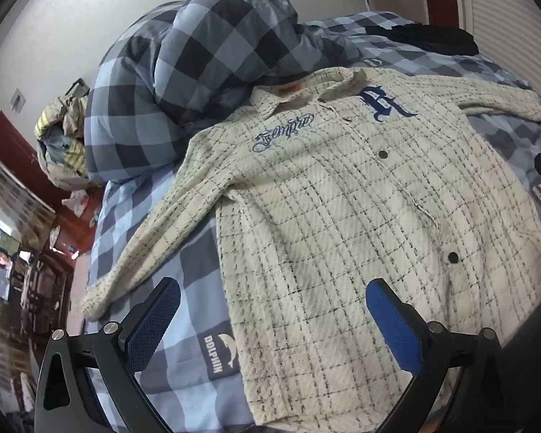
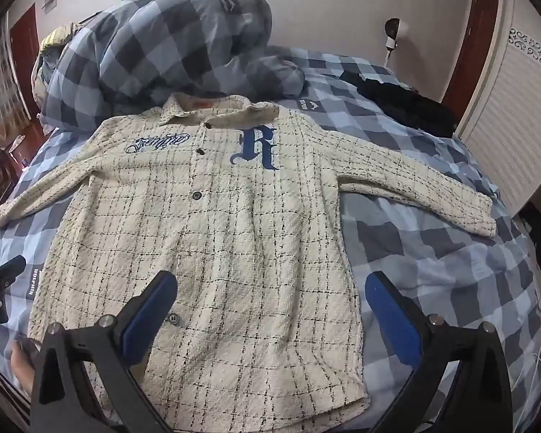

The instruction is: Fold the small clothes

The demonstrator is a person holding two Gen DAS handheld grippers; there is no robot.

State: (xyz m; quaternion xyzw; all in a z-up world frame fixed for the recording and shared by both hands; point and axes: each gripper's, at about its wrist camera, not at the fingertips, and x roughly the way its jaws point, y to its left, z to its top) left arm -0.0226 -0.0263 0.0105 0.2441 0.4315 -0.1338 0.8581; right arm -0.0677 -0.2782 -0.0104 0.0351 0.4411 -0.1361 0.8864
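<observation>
The shirt lay flat and unfolded on the bed; both grippers hovered with jaws spread and empty, no fold begun.

Your left wrist view looks down from the shirt's lower left corner; your right wrist view looks steeply down over its hem, centred. Both sit close and share the shirt, bed and duvet.
</observation>
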